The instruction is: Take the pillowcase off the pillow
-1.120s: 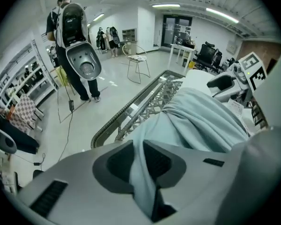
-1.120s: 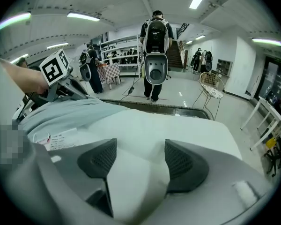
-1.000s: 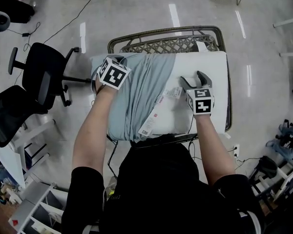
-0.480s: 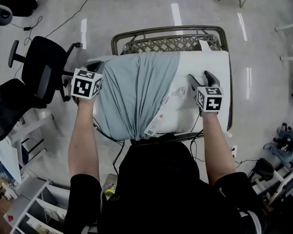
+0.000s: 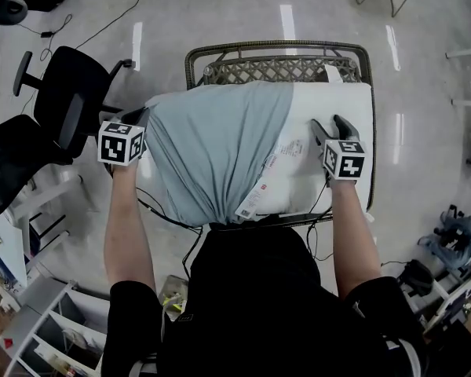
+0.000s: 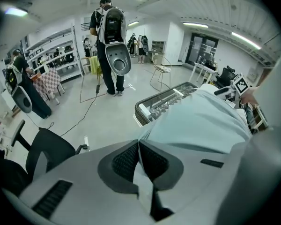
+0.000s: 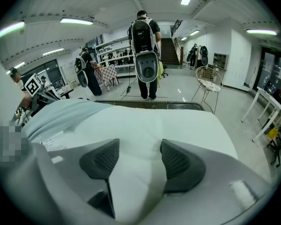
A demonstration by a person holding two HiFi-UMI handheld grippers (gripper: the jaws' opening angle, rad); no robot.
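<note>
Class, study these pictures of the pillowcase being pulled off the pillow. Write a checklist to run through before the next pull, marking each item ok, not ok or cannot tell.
1. Left tongs shut on the pillowcase edge: ok.
2. Right tongs on the pillow, which bunches between them as they have just been closing: ok.
3. Pillowcase fully off: not ok; it covers the pillow's left part.
4. Labels free of the pillowcase hem: cannot tell.
5. Office chair clear of a leftward pull: cannot tell.
</note>
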